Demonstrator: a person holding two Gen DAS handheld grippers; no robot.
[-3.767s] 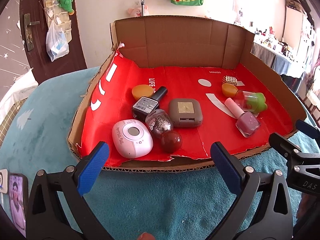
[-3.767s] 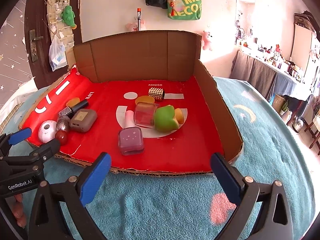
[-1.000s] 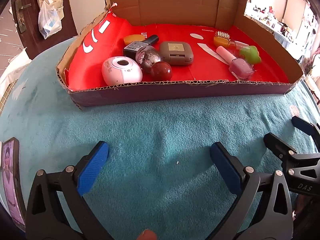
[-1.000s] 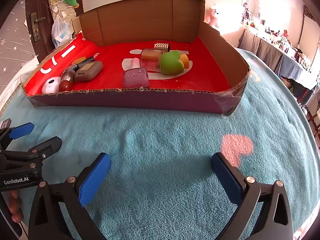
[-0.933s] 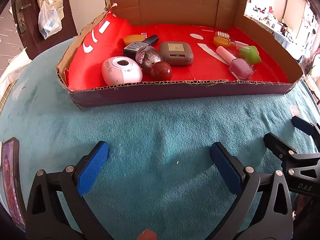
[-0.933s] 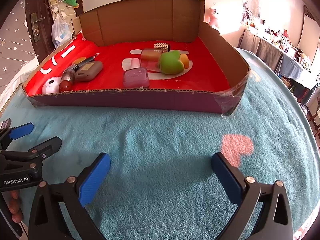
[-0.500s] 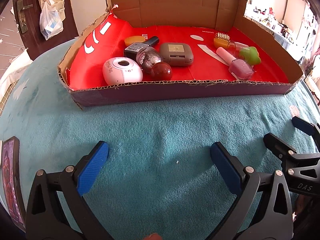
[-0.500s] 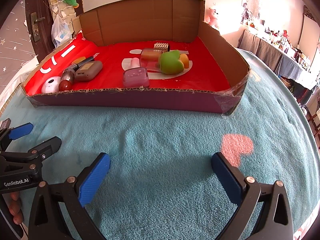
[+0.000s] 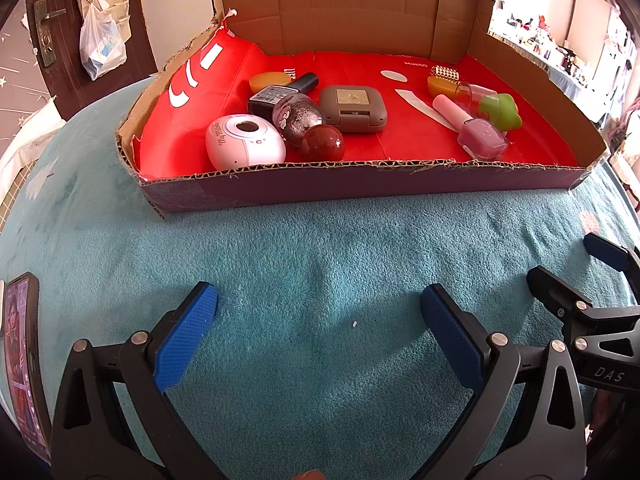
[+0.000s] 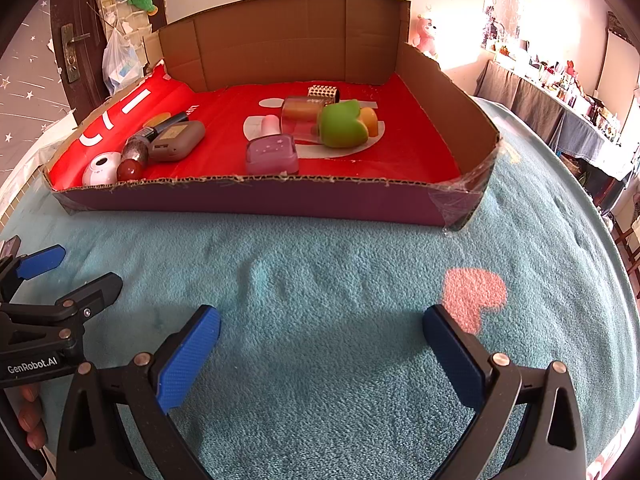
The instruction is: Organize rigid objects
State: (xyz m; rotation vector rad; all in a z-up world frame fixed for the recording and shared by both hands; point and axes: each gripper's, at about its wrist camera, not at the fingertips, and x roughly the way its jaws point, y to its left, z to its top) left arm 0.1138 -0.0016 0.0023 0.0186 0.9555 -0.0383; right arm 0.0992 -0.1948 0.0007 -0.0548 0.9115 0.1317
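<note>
Both claws idle w/ nothing gripped: left claw [image 9: 319, 312] spread wide over the teal blanket [image 9: 320, 248], right claw [image 10: 321, 330] same, fully released, hovering low over the surface just short of the tray.

All task items sit inside the cardboard tray [image 9: 360, 188], red liner, at 12 o'clock from both claws. From the left wrist view, 2 loose clusters:
- 11 o'clock grp: white egg-shaped gadget [image 9: 245, 142], dark red ball [image 9: 322, 143] touching the glitter bottle [image 9: 298, 116], black polish bottle [image 9: 280, 92] behind, orange disc [image 9: 270, 79] further back, grey compact [image 9: 353, 109] just beside.
- 1 o'clock grp: pink polish bottle [image 9: 474, 130] lying on its side, clear bottle w/ green star cap [image 9: 490, 106], orange piece [image 9: 440, 85], studded gold cap [image 9: 445, 72] at the back.

Step, as we judge it: everything looks binned already, so prob near done, or a pause before tidying inside the tray. No grasp underway.

Next move, if any: we'd need to lift a claw over the tray's near wall, then drop onto one item. Ball + glitter bottle are round and touching, so likely to roll if nudged; approach from above, jaws straddling one item only.

Phone [image 9: 20, 360] at 9 o'clock edge, not part of the task.
</note>
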